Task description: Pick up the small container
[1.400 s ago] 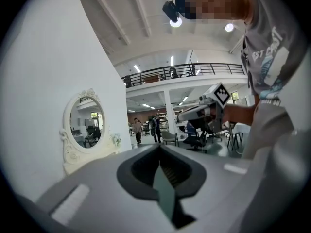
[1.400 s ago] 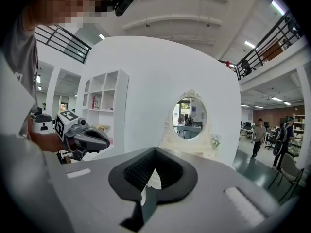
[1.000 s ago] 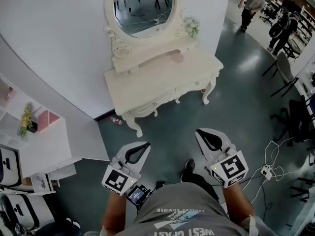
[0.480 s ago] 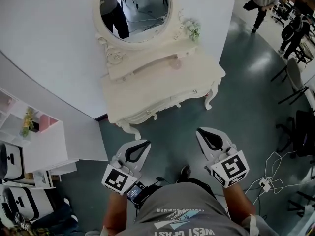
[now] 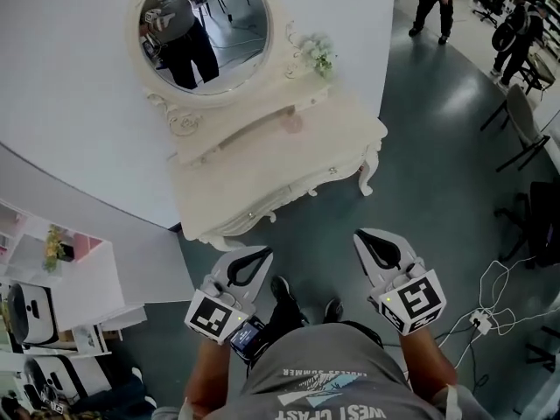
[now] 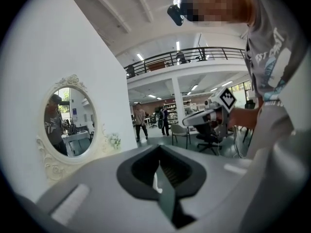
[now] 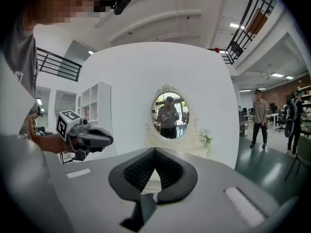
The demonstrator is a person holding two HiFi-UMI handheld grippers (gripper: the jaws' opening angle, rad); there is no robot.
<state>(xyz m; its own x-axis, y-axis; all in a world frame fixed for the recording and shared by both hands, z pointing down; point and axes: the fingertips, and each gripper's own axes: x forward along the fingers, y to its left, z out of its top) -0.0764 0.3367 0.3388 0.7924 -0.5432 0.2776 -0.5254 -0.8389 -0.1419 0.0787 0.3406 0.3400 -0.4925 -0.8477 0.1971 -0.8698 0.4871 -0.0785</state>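
Left hand-held gripper [image 5: 254, 257], right hand-held gripper [image 5: 374, 238], both closed, empty, dressing table [image 5: 262, 171] ahead, perhaps small container [image 5: 291, 122] on it

1. Head view: set above the person's head, facing forward and steeply down. The left gripper [image 5: 260, 254] and right gripper [image 5: 363, 234] are close, in the lower half. The dressing table [image 5: 262, 164] and its oval mirror [image 5: 206, 29] lie farther off, upper left to centre.
2. Left gripper view: mounted just behind its own jaws, which fill the lower frame. It faces nearly level, with the mirror at left and the right gripper right of centre.
3. Right gripper view: same mounting, with the mirror at centre and the left gripper at left.
4. Shared: the mirror shows in all three views, and each gripper view takes in the other gripper.
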